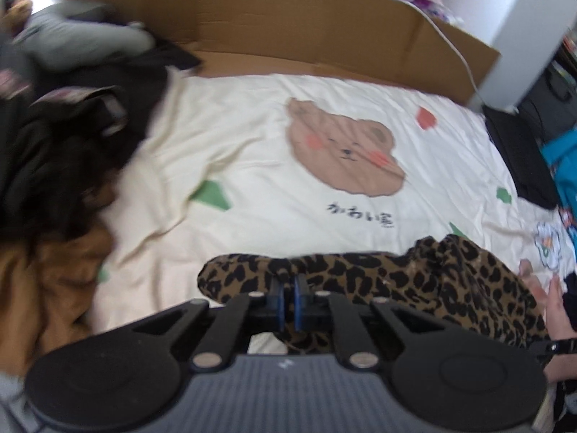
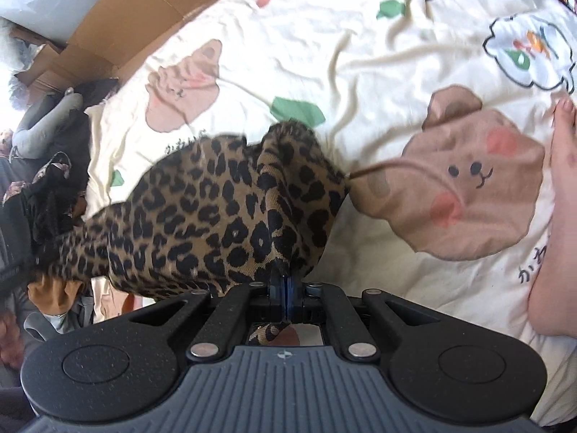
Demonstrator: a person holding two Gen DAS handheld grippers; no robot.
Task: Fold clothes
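A leopard-print garment (image 1: 378,274) hangs bunched between both grippers above a cream bedspread (image 1: 259,137) printed with bear faces. My left gripper (image 1: 288,278) is shut on one edge of the fabric, which folds over its blue pads. In the right wrist view the same leopard-print garment (image 2: 202,216) spreads left and away from my right gripper (image 2: 286,278), which is shut on another edge. A scrap of the cloth shows below the right jaws. The garment's far end trails toward the dark pile at the left.
A heap of dark clothes (image 1: 61,144) and a tan garment (image 1: 47,281) lie at the bed's left side. Cardboard (image 1: 288,21) lines the far edge. A bare foot (image 2: 562,198) rests on the bedspread (image 2: 378,54) at the right. Black and blue items (image 1: 523,158) sit at the right.
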